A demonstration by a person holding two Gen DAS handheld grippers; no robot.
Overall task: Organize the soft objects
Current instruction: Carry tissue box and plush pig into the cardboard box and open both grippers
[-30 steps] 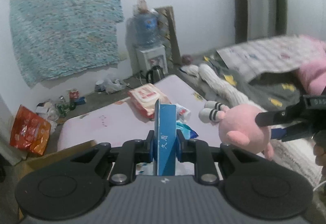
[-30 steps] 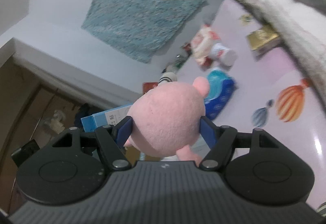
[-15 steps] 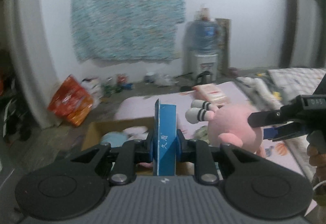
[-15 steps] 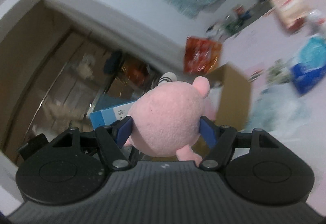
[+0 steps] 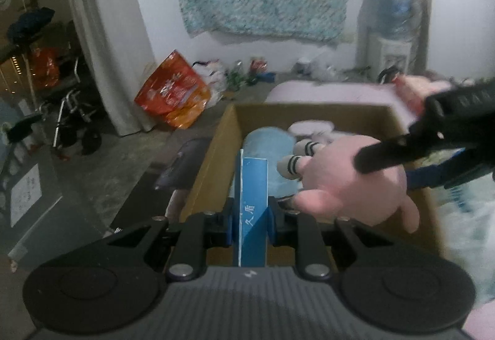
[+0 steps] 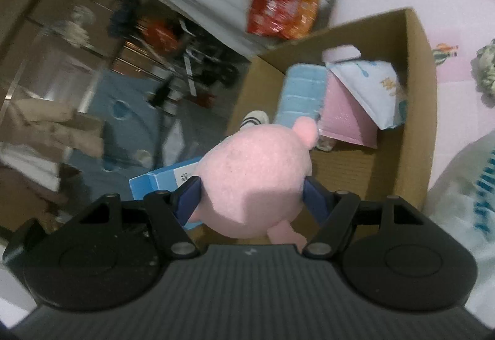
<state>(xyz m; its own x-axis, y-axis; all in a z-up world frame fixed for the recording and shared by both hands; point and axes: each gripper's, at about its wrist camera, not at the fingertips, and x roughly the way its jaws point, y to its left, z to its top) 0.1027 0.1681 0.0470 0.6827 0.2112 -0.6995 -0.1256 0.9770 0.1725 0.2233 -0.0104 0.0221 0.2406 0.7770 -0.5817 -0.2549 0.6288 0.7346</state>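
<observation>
The left tongs (image 5: 251,224) pinch a thin blue packet (image 5: 252,210) on edge between their pads, so it stands upright and can drop narrow side first. Ahead of and below them sits the open cardboard box (image 5: 213,154), already holding a light blue roll (image 5: 267,142). To their right, the right tongs (image 6: 252,197) squeeze the round body of a pink plush toy (image 6: 256,179) from both sides, its striped feet (image 5: 297,157) pointing away over the box. In the right wrist view the box (image 6: 417,86) lies just beyond the toy, with a pink pouch (image 6: 346,120) and a pale printed pouch (image 6: 368,86) inside. Both loads hang above the opening, likely for release together.
</observation>
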